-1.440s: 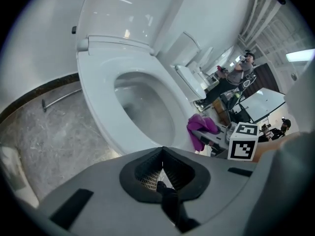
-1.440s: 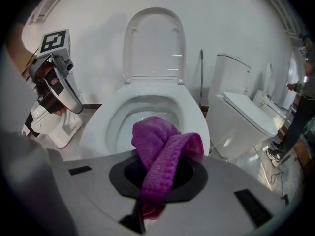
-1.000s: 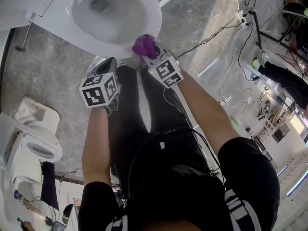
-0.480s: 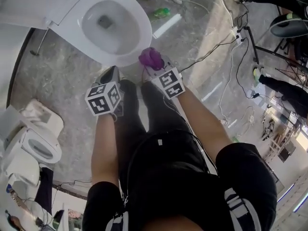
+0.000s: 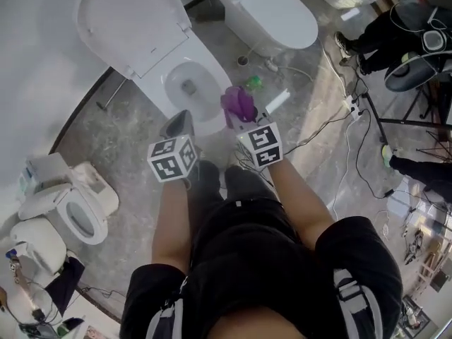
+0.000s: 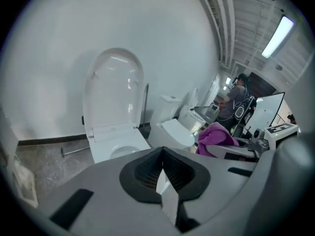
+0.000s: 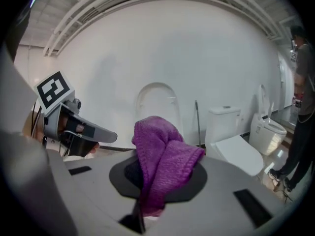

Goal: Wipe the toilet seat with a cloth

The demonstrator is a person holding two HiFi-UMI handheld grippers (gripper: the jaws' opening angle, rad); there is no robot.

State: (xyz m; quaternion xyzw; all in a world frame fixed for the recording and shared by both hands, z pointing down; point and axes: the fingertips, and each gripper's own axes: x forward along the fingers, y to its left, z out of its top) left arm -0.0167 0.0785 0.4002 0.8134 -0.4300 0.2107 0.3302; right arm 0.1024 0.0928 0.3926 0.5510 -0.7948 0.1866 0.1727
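A white toilet stands by the wall with its lid (image 5: 134, 27) raised and its seat rim (image 5: 212, 122) open below. A purple cloth (image 5: 238, 102) is bunched in my right gripper (image 5: 244, 121), which is shut on it and held above the floor at the bowl's front right. The same cloth (image 7: 160, 154) fills the middle of the right gripper view, with the lid (image 7: 156, 102) far behind. My left gripper (image 5: 180, 121) hovers at the bowl's front left. Its jaws are shut with nothing between them (image 6: 162, 154). Neither gripper touches the toilet.
A second toilet (image 5: 272, 13) with its lid down stands to the right. Small toilets (image 5: 67, 203) sit at the left. A green bottle (image 5: 253, 82) and a white tube (image 5: 277, 101) lie by the bowl. Cables (image 5: 353, 104) cross the floor; a person (image 5: 395, 20) stands at the far right.
Both grippers have lifted up and away from the toilet seat, the right one still holding the purple cloth. The head view has risen too, so the toilet looks smaller and its raised lid shows.
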